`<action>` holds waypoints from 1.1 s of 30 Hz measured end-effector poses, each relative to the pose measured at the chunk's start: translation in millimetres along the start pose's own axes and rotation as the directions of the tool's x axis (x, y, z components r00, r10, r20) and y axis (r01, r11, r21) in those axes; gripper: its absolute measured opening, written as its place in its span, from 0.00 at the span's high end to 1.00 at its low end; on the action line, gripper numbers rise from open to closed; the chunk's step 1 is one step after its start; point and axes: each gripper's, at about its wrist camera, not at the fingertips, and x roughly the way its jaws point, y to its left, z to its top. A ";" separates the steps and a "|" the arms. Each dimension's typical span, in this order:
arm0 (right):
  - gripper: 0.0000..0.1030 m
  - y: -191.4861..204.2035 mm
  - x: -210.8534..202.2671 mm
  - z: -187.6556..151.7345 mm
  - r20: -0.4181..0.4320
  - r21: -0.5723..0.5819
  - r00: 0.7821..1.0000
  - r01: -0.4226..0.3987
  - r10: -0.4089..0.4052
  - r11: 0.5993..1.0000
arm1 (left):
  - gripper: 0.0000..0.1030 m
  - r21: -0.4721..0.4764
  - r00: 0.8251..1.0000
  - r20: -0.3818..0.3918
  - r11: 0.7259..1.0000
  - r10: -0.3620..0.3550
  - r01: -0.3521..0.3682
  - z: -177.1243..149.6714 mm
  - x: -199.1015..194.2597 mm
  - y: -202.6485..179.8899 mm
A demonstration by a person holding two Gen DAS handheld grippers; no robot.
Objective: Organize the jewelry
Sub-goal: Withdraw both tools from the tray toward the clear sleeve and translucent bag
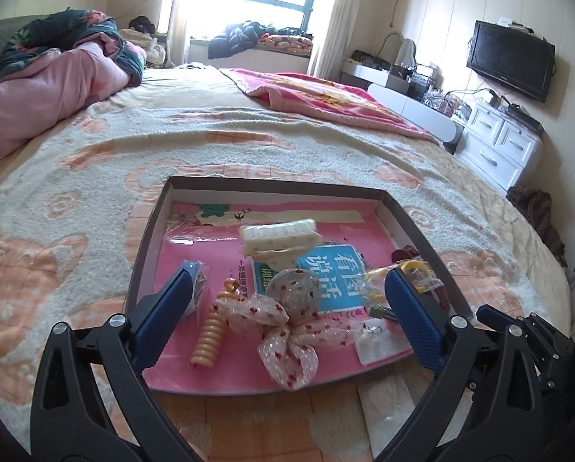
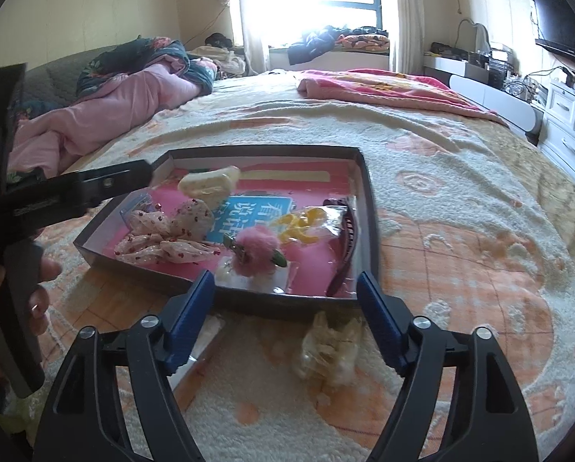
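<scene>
Jewelry and hair accessories lie gathered in a shallow dark cardboard box lid (image 1: pixel 414 215) at twelve o'clock from both grippers. Left gripper (image 1: pixel 287 300) stands wide open, empty, over a pink dotted fabric bow (image 1: pixel 287 327). Right gripper (image 2: pixel 285 308), also open and empty, hovers near a crumpled clear plastic bag (image 2: pixel 331 350) on the cream-and-orange fleece bedspread (image 2: pixel 460 200); likely both have released. Sunlit bedroom.

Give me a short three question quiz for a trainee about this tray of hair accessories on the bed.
1. True or false: the left tool is shut on the bow scrunchie.
2. What lies on the blanket outside the tray, between the right tool's fingers?
A. pink pompom clip
B. crumpled clear wrapper
C. spiral hair tie
3. What colour is the tray's lining?

Key: 1 false; 2 B; 3 pink.
</scene>
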 end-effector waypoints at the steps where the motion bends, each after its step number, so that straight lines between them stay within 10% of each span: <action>1: 0.26 -1.2 -1.7 -0.7 0.002 0.001 1.000 0.001 -0.001 1.000 | 0.11 -0.001 1.000 0.004 1.000 0.000 0.000 -1.5 -4.1 -0.5; 33: 0.26 -11.9 -32.4 -35.9 -0.019 0.017 0.999 0.037 -0.037 0.999 | 0.11 0.036 0.999 -0.028 0.999 -0.018 0.019 -64.1 -45.4 -10.3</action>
